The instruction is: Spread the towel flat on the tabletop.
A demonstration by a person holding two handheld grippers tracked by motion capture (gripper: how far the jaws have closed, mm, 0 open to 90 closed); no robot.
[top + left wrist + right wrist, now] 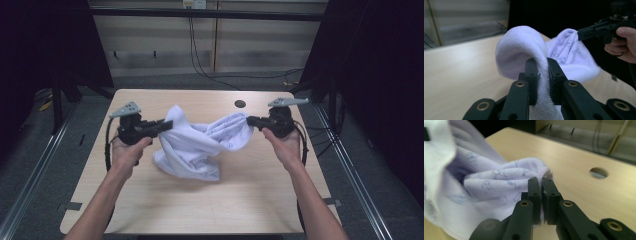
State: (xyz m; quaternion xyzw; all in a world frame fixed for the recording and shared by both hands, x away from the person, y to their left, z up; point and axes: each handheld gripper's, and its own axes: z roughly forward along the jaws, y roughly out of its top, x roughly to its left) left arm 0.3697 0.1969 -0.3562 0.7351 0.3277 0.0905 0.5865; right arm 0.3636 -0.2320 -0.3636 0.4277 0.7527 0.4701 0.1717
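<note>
White terry cloth with a faint blue print, the towel (pixel 196 145) hangs bunched between your two tools, its lower folds resting on the tabletop (pixel 150 200) near the middle. Your left hand-held gripper (pixel 165 125) is clamped narrow on a thick fold of hem, which loops up over the jaws in the left gripper view. Your right hand-held gripper (pixel 249 120) is pinched almost flat on the stitched edge of another bunch, close to the round hole (pixel 240 104) in the wood. So both grasps look made and the cloth is partly raised; what is left, as I judge it, is to draw the two ends apart until it hangs open, since the middle is twisted and crumpled, and then lay it flat or fold it.
</note>
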